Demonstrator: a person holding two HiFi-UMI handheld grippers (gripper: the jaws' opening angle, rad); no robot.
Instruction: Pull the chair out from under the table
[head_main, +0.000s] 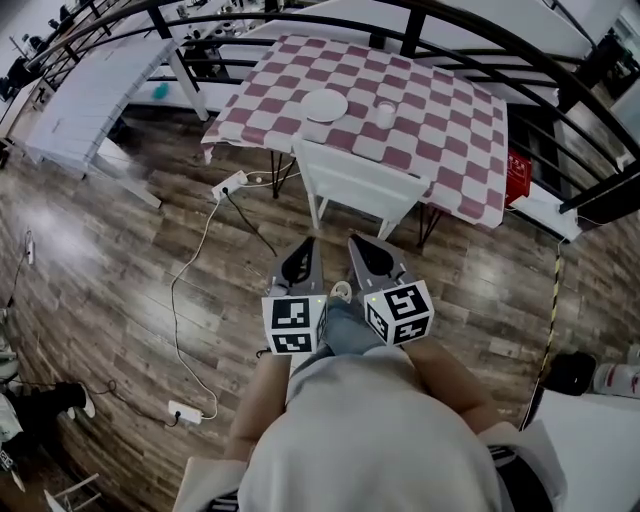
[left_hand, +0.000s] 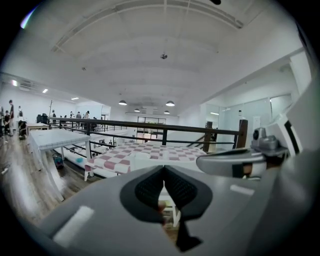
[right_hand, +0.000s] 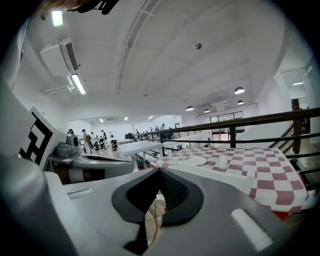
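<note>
Just one chair (head_main: 358, 182) stands at one checked table (head_main: 445, 135).

Bright ceiling lamps (left_hand: 170, 103) glare off the floor (head_main: 58, 240); fisheye edges bend and blur.

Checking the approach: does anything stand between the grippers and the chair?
Nothing visible: only floor separates the left gripper and right gripper from the chair; the power cable lies off to the left.

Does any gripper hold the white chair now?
No, the left gripper and right gripper are both shut and empty, short of the chair.
</note>
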